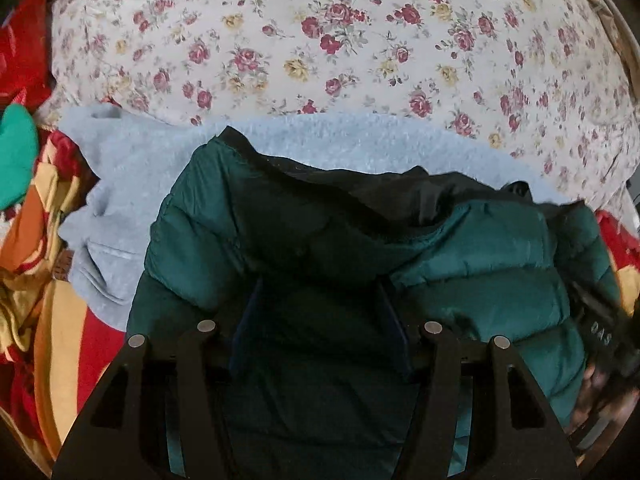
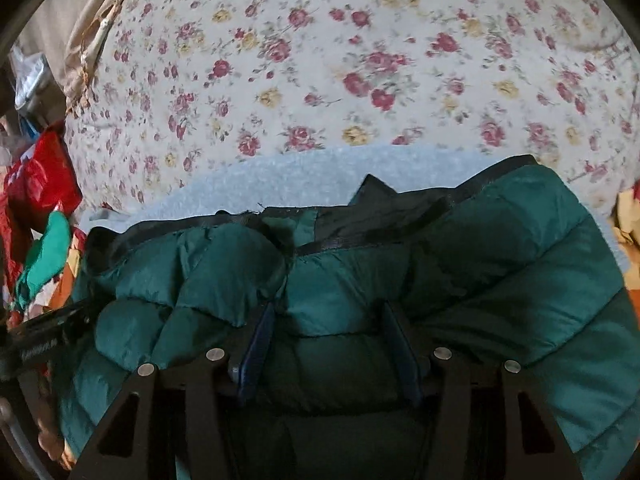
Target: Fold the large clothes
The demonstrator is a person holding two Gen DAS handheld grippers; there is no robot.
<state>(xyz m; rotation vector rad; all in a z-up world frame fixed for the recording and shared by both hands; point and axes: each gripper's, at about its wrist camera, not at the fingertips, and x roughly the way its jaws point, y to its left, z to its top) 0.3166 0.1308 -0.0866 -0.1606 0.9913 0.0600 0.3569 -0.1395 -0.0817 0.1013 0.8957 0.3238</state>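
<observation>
Count of cloth items and tools on the bed

One green puffer jacket (image 1: 480, 264), quilted and with a black lining showing at its upper edge, fills the foreground of both views (image 2: 520, 264). One pale blue fleece (image 1: 132, 184) lies under it. One floral sheet (image 1: 340, 40) covers the surface beyond. One red, orange and yellow patterned blanket (image 1: 60, 320) shows at the sides. One bright green cloth (image 1: 16, 152) sits at the left edge, and one red item (image 2: 40, 176) beside it. Two grippers: left gripper (image 1: 320, 320) and right gripper (image 2: 330, 340), each with two blue-padded fingers, four fingers in all.
</observation>
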